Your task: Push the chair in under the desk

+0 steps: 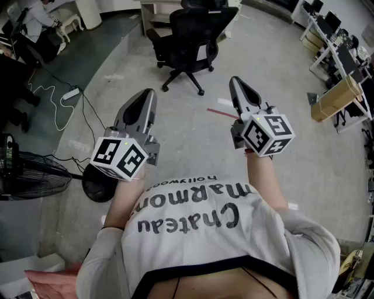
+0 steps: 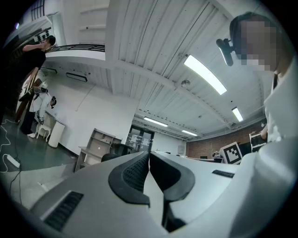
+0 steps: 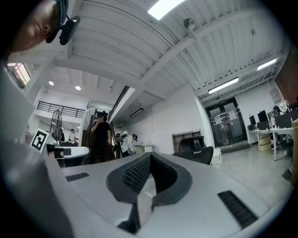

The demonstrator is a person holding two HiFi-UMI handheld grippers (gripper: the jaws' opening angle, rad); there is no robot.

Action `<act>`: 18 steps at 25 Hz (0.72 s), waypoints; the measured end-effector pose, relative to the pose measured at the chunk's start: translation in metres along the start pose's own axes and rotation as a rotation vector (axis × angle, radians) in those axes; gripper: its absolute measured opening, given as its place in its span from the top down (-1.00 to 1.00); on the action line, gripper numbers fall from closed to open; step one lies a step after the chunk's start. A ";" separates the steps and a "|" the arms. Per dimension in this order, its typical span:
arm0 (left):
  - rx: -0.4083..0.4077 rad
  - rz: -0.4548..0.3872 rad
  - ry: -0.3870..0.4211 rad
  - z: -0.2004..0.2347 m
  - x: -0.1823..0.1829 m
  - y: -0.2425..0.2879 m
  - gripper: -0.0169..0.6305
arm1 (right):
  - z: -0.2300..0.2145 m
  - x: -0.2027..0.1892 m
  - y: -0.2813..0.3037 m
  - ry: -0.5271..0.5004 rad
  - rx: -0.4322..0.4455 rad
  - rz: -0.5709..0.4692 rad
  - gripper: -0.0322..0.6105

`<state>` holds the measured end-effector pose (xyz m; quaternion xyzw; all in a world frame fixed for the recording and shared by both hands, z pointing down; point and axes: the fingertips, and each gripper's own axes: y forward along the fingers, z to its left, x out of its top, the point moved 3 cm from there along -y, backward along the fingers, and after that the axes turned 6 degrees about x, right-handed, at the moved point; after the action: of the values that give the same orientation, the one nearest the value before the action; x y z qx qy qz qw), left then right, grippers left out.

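A black office chair [image 1: 188, 41] stands on the grey floor ahead of me, its back toward me, next to a pale desk [image 1: 160, 9] at the top of the head view. The chair [image 3: 200, 151] also shows small in the right gripper view, and its dark back [image 2: 114, 151] peeks over the jaws in the left gripper view. My left gripper [image 1: 149, 96] and right gripper [image 1: 235, 83] are both held in the air well short of the chair. Each is shut with nothing between its jaws.
A black floor fan [image 1: 29, 175] stands at the left with a white power strip [image 1: 70, 93] and cables. Desks with monitors [image 1: 339, 52] and a cardboard box [image 1: 336, 99] line the right side. A red strip [image 1: 222, 113] lies on the floor. People stand at the far left.
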<state>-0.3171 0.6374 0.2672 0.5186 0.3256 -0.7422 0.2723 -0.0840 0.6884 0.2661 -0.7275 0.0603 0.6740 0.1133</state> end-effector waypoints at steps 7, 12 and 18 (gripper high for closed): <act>0.003 -0.003 0.001 0.001 -0.003 -0.007 0.88 | 0.004 -0.004 -0.003 -0.016 -0.003 0.005 0.87; 0.014 0.018 -0.023 0.008 -0.013 0.003 0.88 | -0.006 -0.011 0.001 0.000 -0.007 0.008 0.87; -0.053 0.037 -0.062 0.005 -0.033 0.037 0.89 | -0.041 -0.014 0.017 0.089 0.025 -0.075 0.87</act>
<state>-0.2823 0.6125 0.2924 0.4939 0.3267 -0.7439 0.3097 -0.0494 0.6610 0.2813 -0.7571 0.0464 0.6354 0.1446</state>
